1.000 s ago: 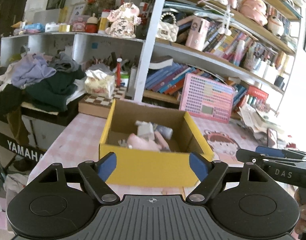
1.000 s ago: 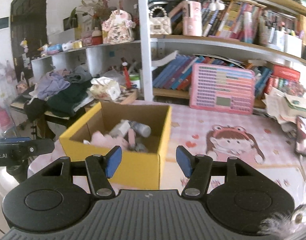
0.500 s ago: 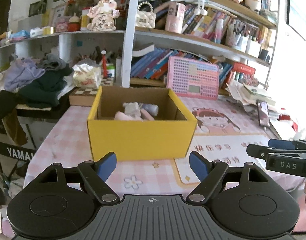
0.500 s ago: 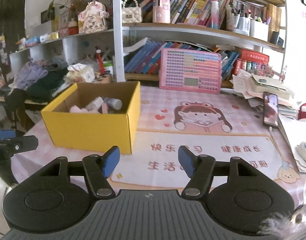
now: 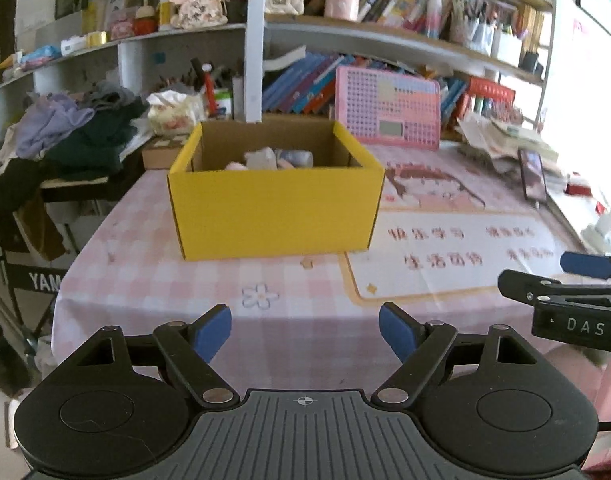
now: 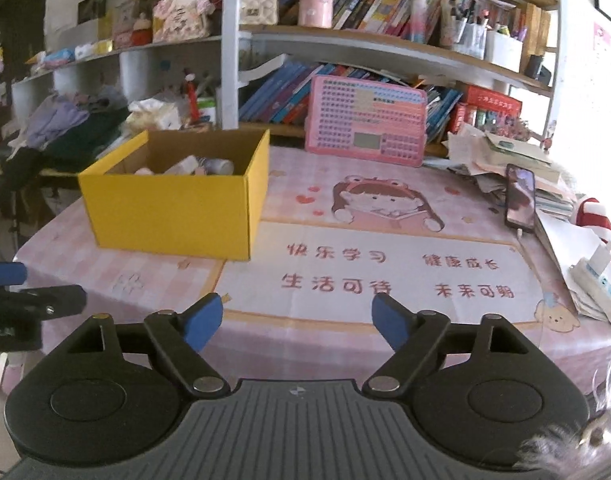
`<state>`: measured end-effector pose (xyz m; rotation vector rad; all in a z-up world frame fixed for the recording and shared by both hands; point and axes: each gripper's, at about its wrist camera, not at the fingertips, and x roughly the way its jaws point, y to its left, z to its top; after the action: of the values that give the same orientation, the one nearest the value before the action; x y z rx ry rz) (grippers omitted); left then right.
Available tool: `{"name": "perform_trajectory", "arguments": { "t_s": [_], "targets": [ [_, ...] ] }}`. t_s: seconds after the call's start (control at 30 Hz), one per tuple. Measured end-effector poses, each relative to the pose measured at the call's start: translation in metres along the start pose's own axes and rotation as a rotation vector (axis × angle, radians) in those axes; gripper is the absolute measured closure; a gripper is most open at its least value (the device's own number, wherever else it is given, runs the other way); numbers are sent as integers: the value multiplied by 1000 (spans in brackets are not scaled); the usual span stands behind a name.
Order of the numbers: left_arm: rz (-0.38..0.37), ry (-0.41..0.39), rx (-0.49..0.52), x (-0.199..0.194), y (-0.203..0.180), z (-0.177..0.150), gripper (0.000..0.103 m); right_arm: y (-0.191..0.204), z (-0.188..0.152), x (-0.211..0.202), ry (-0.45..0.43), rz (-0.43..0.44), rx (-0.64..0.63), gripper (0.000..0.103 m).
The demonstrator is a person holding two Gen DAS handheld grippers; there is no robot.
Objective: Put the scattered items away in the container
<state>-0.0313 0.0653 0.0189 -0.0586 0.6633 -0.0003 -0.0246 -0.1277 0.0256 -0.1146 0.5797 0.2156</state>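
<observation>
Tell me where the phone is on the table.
In the right wrist view the phone lies at the table's right side, propped against the paper pile, right of the cartoon mat and far from the yellow box.

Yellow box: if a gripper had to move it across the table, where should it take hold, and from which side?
Judging by its pose, grip a wall of the yellow box at its open top rim, from above. The near wall is thin cardboard standing upright; the items inside lie towards the back, leaving space behind it. The whole box looks too wide for the open left gripper.
</observation>
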Motion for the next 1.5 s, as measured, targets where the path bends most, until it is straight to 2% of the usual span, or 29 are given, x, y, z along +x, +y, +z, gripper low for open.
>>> {"name": "perform_trajectory", "arguments": {
  "t_s": [0.13,0.23,0.3,0.43,0.6,1.0,1.5],
  "targets": [
    [9,22,1,1,-4,-5,20,0,-2,0,10,17,-6,15],
    [15,48,6,4,-8,-7,19,0,-5,2,38,18,-12,7],
    [24,61,12,6,-10,-8,10,1,-7,4,55,18,-20,5],
    [34,75,22,7,-13,-10,7,2,-10,7,85,11,-40,0],
    [38,108,31,11,-16,-12,5,0,-12,9,103,13,-34,0],
    [30,131,40,15,-22,-13,2,-8,-17,8,138,7,-1,0],
    [27,153,35,18,-21,-14,2,-7,-17,10,138,9,-5,0]
  ]
}}
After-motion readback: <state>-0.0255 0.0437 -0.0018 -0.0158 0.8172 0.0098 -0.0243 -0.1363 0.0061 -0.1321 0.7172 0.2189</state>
